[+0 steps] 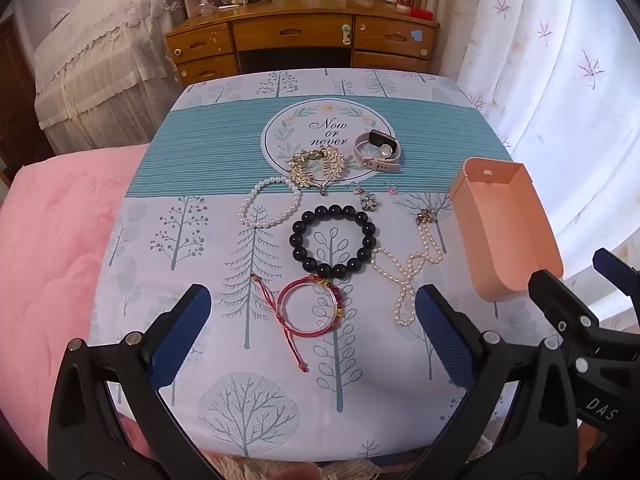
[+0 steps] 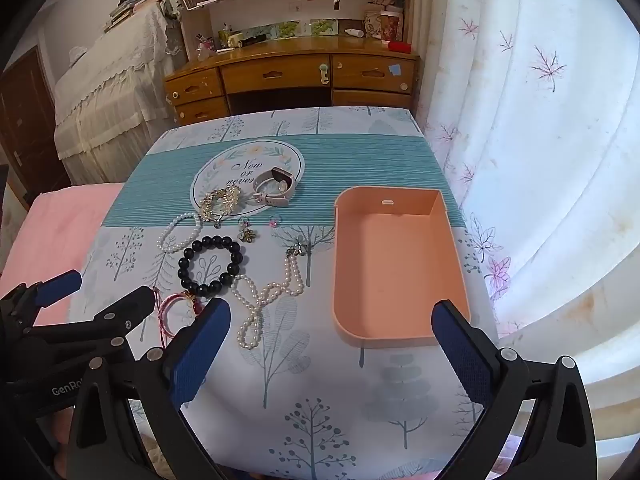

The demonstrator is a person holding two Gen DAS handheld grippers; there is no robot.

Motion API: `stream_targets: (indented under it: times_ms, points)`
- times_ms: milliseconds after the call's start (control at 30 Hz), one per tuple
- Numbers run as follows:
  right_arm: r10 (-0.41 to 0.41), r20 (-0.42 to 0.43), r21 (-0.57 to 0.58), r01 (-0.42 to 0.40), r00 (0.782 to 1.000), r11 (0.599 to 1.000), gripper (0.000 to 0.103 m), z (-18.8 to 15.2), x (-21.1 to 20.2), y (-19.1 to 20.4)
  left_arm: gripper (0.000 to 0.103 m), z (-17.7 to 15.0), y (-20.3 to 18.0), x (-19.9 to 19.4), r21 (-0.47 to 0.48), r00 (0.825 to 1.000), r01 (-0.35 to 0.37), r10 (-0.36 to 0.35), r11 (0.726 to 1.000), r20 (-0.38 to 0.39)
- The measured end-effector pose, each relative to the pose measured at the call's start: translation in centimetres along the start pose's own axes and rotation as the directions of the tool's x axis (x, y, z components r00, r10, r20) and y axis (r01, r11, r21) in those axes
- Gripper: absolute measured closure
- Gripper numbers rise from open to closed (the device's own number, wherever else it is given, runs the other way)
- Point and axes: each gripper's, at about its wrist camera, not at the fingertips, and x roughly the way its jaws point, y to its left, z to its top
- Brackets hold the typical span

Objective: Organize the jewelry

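1. Hovering over the near table edge in the left wrist view: left gripper (image 1: 314,330) has its jaws spread wide and grips nothing. The red cord bracelet (image 1: 310,306) lies between the fingertips on the tree-print tablecloth (image 1: 180,240). The black bead bracelet (image 1: 333,239) is just beyond it, the white pearl bracelet (image 1: 270,202) farther and left. The pearl necklace (image 1: 408,276) runs just inside the right fingertip. The gold brooch (image 1: 318,166) and pink-strap watch (image 1: 378,152) sit far, on the teal band. The open peach box (image 1: 506,228) is off to the right, holding nothing.
2. Right wrist view: right gripper (image 2: 332,344) is also wide open and empty, with the box's near wall (image 2: 384,338) between its fingertips. The necklace sits just left of the box, not touching it. The left gripper shows at lower left, beside the red bracelet.
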Motion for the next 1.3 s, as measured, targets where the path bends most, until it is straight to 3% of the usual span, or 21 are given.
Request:
stream_targets:
  times_ms: [267, 367, 1300]
  points:
    - [0.003, -0.002, -0.005, -0.003, 1.000, 1.000, 0.001, 0.0, 0.0, 0.2, 0.005, 0.0, 1.5, -0.2, 0.002, 1.000, 0.026, -0.026, 1.000, 0.000]
    - [0.003, 0.004, 0.000, -0.003, 1.000, 1.000, 0.001, 0.0, -0.1, 0.4, 0.006, 0.0, -0.3, -0.1, 0.016, 1.000, -0.009, 0.009, 1.000, 0.008]
    - [0.004, 0.005, -0.002, -0.004, 1.000, 1.000, 0.001, -0.1, 0.0, 0.6, 0.007, -0.1, -0.1, -0.3, 0.018, 1.000, -0.008, 0.008, 1.000, 0.008]
